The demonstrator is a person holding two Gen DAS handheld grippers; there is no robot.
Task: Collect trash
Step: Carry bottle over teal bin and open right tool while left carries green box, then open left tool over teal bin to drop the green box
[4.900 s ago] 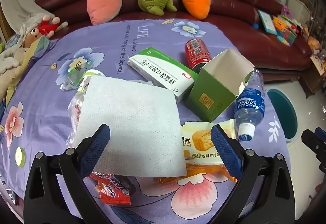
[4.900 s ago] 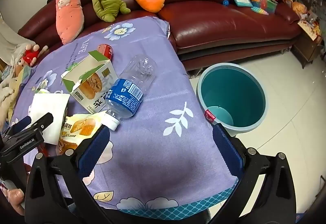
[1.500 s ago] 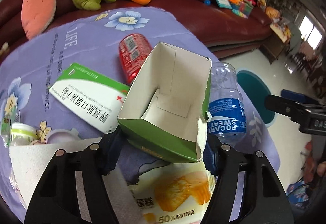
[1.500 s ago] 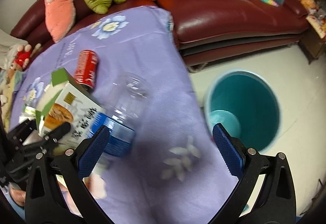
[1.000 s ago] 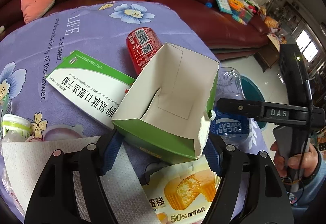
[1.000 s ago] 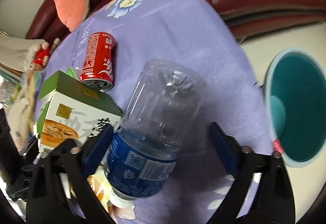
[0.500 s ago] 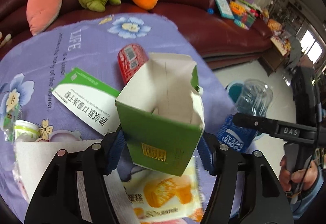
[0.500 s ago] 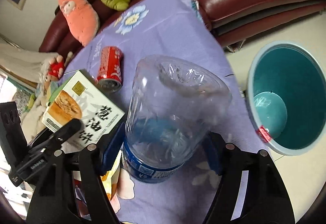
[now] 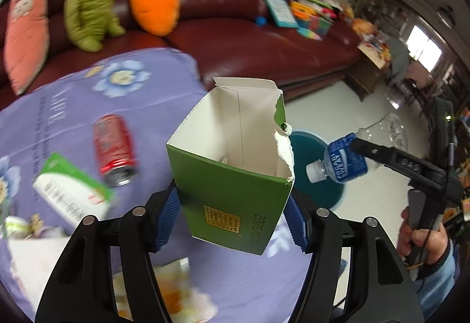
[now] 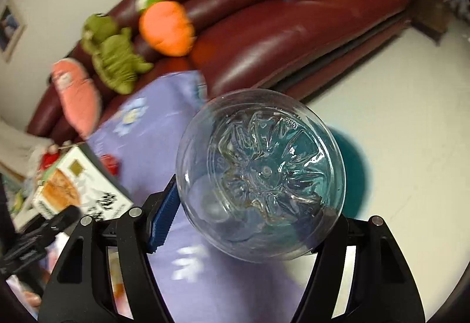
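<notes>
My left gripper (image 9: 232, 220) is shut on an empty green carton (image 9: 232, 176) with a torn open top, held upright above the purple tablecloth (image 9: 73, 105). In the right wrist view, my right gripper (image 10: 249, 220) holds a clear plastic bottle (image 10: 261, 173) with its base facing the camera, and the jaws are closing on its sides. From the left wrist view the same bottle (image 9: 340, 164), with a blue label and white cap, hangs in the air over a teal bin (image 9: 317, 185) on the floor. A person's hand (image 9: 423, 237) grips the right tool.
A red can (image 9: 113, 152), a green-and-white box (image 9: 70, 193), a snack wrapper (image 9: 170, 293) and a white tissue (image 9: 29, 261) lie on the table. A dark red sofa (image 9: 249, 38) with plush toys stands behind. The bin (image 10: 352, 164) stands on pale floor past the table's right edge.
Both grippers have lifted their loads off the table and swung right. The carton now stands upright, and the bottle has turned base-on to the right wrist camera, over the bin.
</notes>
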